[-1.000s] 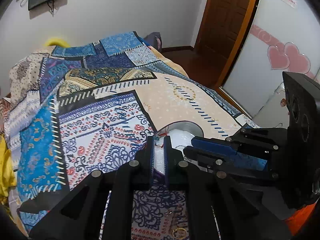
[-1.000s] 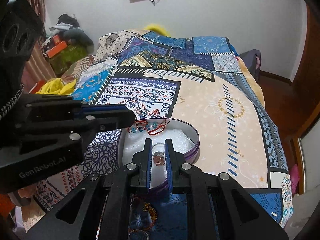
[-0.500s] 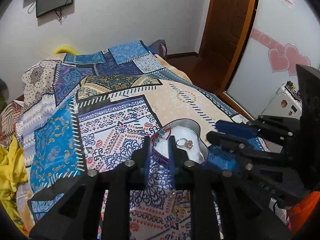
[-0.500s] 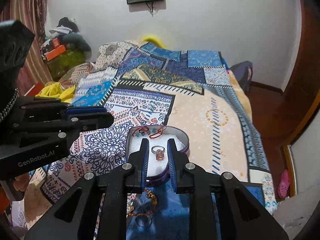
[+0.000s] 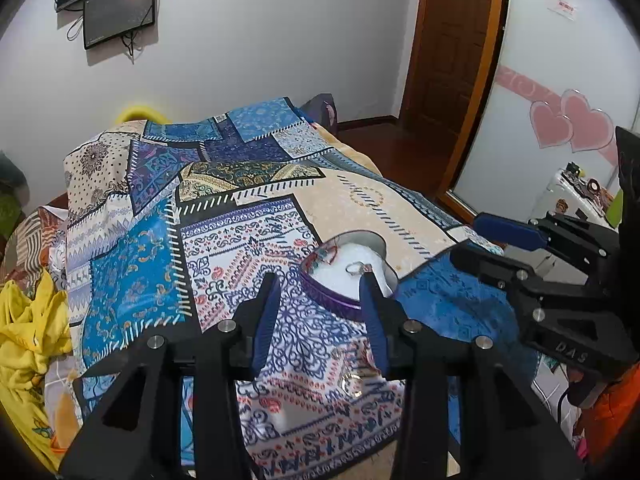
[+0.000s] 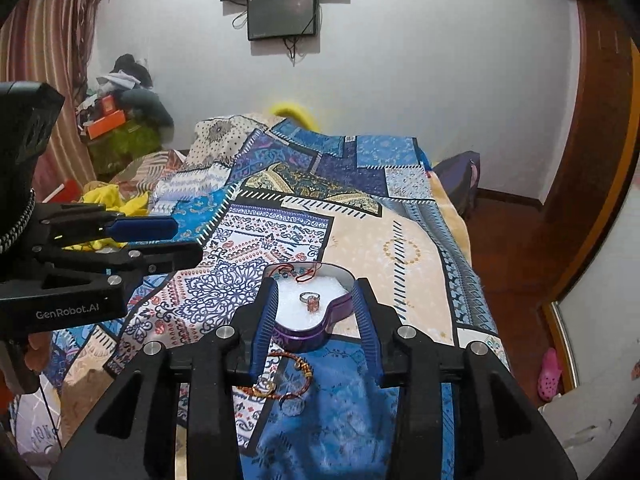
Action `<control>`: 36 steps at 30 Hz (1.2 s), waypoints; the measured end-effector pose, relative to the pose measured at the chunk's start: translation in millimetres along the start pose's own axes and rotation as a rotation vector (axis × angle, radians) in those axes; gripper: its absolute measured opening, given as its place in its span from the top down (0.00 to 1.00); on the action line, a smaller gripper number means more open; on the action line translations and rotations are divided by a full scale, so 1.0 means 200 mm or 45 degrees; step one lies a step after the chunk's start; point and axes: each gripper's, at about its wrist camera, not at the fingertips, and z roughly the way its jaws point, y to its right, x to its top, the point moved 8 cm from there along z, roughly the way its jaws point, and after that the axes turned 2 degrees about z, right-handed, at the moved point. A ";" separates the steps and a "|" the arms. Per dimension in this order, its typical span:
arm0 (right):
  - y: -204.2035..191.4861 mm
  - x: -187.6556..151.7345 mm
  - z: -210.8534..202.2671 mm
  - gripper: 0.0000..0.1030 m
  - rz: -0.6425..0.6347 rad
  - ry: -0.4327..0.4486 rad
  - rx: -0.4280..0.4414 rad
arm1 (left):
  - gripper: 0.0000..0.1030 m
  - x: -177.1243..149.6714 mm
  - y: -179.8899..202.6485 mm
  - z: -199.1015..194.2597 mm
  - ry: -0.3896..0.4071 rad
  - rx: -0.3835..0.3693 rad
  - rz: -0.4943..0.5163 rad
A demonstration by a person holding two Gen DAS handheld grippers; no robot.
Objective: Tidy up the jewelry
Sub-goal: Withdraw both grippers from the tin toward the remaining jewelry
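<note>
Two black grippers, left and right, now hang wide-jawed and empty; the silver pink-stoned ring, released a second ago, lies inside the purple heart-shaped tin.

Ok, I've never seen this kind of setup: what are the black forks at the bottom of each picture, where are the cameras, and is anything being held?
Each black fork is a hand-held gripper a person carries, with a fisheye camera looking along its two fingers. One picture is from the left gripper, the other from the right gripper; each also shows the other at its side. Both are open and hold nothing. On the bed sits a heart-shaped box lined in white, with a ring and a red string bracelet inside. Nearer the cameras, on the blanket, lie a bangle and another ring.
</note>
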 end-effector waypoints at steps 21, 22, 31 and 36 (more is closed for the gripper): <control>0.10 -0.30 0.06 0.66 0.080 -0.150 -0.017 | 0.60 -0.32 0.06 0.14 -0.185 -0.017 -0.008; 0.09 -0.32 0.07 0.66 0.084 -0.166 -0.006 | 0.60 -0.34 0.06 0.15 -0.198 -0.023 -0.009; 0.01 -0.48 0.13 0.66 0.047 -0.267 0.072 | 0.60 -0.47 0.11 0.22 -0.274 -0.062 0.014; -0.01 -0.52 0.15 0.66 0.025 -0.282 0.102 | 0.65 -0.52 0.13 0.25 -0.299 -0.090 0.019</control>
